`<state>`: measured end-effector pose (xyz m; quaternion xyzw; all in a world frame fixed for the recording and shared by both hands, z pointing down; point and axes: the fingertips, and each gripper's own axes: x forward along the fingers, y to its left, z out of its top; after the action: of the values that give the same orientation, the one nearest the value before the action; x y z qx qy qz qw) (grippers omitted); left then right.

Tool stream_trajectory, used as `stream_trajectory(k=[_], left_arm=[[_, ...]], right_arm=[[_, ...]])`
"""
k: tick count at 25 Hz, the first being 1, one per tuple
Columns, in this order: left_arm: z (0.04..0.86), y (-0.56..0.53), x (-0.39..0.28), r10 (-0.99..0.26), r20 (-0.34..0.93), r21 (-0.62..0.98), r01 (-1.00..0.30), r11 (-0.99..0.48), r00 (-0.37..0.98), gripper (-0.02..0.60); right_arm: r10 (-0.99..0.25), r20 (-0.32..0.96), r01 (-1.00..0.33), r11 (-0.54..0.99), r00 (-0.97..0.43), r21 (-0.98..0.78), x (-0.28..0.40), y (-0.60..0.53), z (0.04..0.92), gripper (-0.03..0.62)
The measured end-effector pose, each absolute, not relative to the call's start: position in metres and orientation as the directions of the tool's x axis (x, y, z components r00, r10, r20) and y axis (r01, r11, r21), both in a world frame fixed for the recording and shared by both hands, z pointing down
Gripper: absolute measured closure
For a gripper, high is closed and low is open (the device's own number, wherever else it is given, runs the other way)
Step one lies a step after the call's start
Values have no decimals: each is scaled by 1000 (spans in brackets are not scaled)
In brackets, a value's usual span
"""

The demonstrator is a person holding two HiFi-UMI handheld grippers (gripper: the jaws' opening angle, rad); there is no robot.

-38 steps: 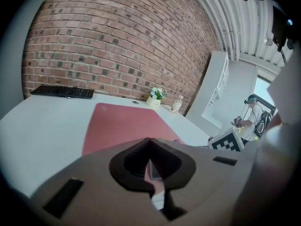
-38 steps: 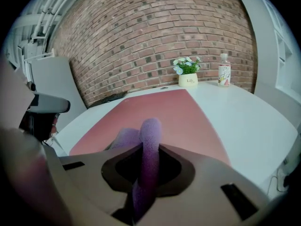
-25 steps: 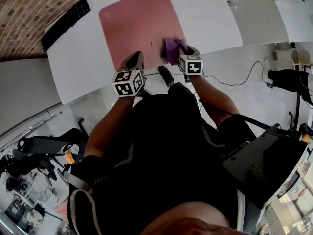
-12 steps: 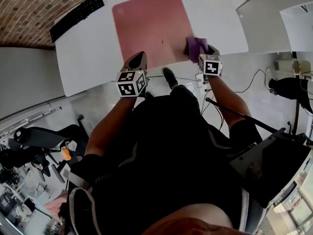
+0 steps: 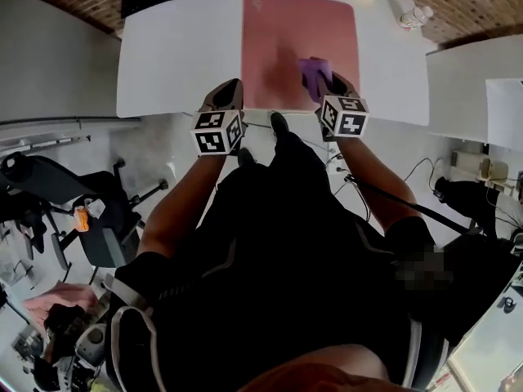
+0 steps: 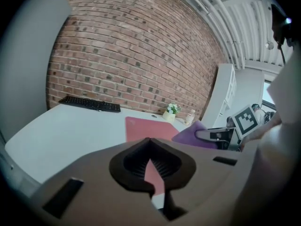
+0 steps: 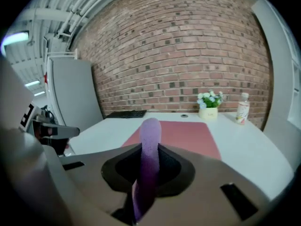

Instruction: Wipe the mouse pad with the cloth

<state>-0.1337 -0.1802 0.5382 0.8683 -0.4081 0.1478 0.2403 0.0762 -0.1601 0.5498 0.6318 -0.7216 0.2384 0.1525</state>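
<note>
White tabletop bears (image 5: 180,55) the mouse pad (image 5: 278,31); your right gripper (image 5: 321,86) pinches the cloth (image 5: 314,69) over it for wiping, left gripper (image 5: 225,96) closed, empty.

Soft cloth (image 5: 315,70), matt mouse pad (image 5: 278,31), smooth white table (image 5: 180,55), rough brick wall (image 7: 188,55)

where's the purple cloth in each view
Head view: cloth over the mouse pad, near right part, just ahead of the right gripper.
Left gripper view: right of centre, in the right gripper.
Right gripper view: dead centre, upright between the jaws.
Shared landmark: the pink mouse pad, in all three.
</note>
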Motion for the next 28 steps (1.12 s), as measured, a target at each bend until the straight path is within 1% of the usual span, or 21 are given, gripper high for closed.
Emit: stream_trajectory(k=[4,6,8,12,15,19,28], left_arm=[[536,-177,-159,-686,474,283,-833,-475,552,581],[535,-180,-171,-698,493,278,-854,-439,519,581],[537,-181,-177,-700,507,287,-864,-413,503,581],[543,-191,-181,-710,530,309,-885,-349,465,581],[545,-196,-173,-701,541,298,-886,-356,464,581],[546,-202,-171,-694,560,278,-892,-357,452,581],[544,-206,-138,-654,547,316,-853,-416,522,581]], right_arm=[[-795,475,-921,269,-377,-280,-5,-189,550,534],[-759,462,-885,347,-459,-310,-39,-207,556,534],[-729,465,-862,383,-503,-333,-61,-223,569,534],[-672,489,-827,391,-556,-404,-91,-251,607,534],[-645,527,-832,387,-553,-399,-90,-263,630,534],[-640,556,-846,360,-530,-393,-78,-269,645,534],[-681,597,-899,240,-425,-367,-26,-261,664,534]])
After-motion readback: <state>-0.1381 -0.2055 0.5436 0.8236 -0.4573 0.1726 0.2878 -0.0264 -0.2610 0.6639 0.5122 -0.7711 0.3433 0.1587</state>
